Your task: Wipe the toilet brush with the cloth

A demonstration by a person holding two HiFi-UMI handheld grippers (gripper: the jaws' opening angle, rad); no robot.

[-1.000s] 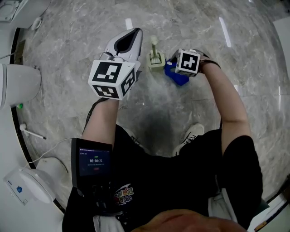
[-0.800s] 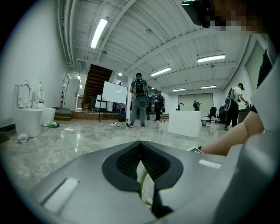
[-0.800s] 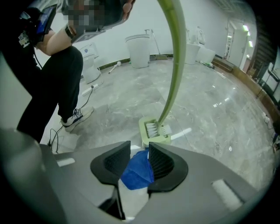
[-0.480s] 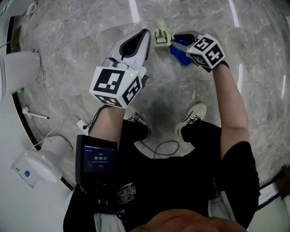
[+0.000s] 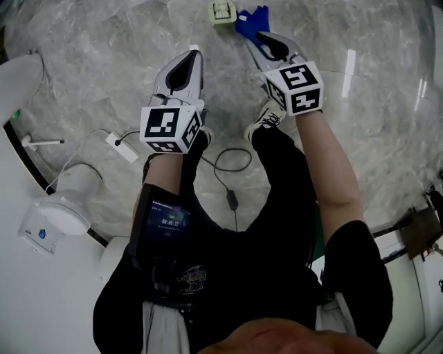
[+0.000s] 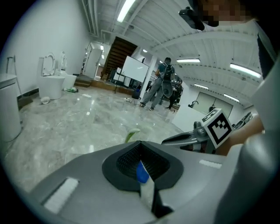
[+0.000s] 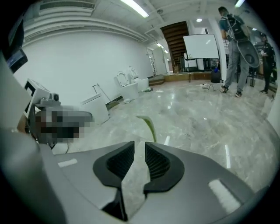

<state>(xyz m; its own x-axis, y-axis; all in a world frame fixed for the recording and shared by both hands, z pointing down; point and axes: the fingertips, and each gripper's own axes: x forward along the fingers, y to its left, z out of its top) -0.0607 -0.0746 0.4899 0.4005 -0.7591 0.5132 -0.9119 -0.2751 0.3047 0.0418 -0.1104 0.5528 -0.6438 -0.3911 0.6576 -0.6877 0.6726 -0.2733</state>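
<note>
Two hand-held grippers are hovering over a grey marble floor (image 5: 104,55). On the left gripper (image 6: 140,143) the jaws are pressing together; a thin blue-and-white sliver is showing in their seam, and what it is cannot be told. On the right gripper (image 7: 140,144) the jaws are closing with nothing between them. Ahead of both grippers a pale green toilet brush (image 5: 221,10) is standing. Beside it, a crumpled blue cloth (image 5: 250,19) is lying just beyond the right gripper's tip.
</note>
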